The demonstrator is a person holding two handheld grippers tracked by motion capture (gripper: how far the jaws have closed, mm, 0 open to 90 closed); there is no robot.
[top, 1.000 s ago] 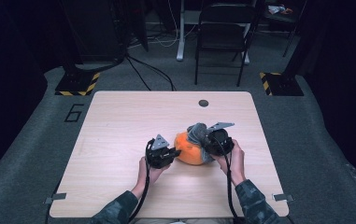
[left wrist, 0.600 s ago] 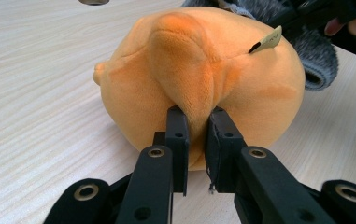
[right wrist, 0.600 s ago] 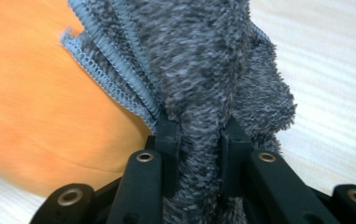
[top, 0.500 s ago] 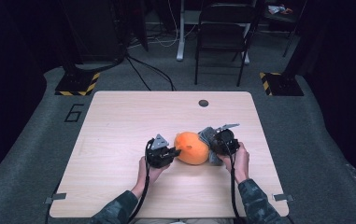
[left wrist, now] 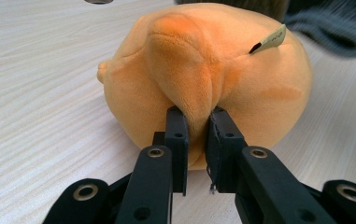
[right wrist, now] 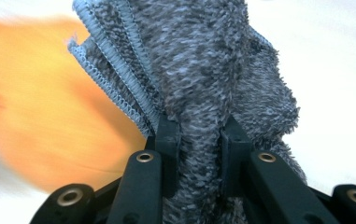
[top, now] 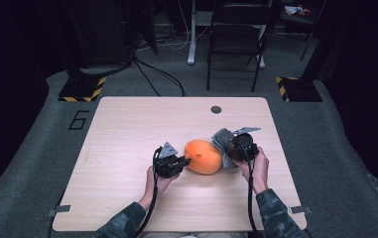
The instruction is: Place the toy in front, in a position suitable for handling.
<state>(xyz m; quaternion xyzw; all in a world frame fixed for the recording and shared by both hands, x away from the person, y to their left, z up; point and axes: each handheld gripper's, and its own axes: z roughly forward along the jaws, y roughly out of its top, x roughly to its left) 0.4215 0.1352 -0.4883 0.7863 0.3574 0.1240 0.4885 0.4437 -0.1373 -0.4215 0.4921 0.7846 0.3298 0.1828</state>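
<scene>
Plush toy (top: 203, 156) on table (top: 127, 129), cloth (top: 222, 139) touching its right, chair (top: 237, 37) behind table

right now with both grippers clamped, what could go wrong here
1. The left gripper pinches only a narrow fold of the orange plush toy, so the fold may slip free if pulled.
2. The right gripper holds the bunched grey cloth against the toy; pulling it away could drag or roll the toy across the table.

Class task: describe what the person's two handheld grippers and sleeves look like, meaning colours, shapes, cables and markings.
Both the left gripper and the right gripper are black, each with a grey three-cornered plate on top and a black cable trailing back along the forearm. Their jaws are flat black bars with brass-ringed holes. The sleeves are a dark camouflage pattern.
</scene>
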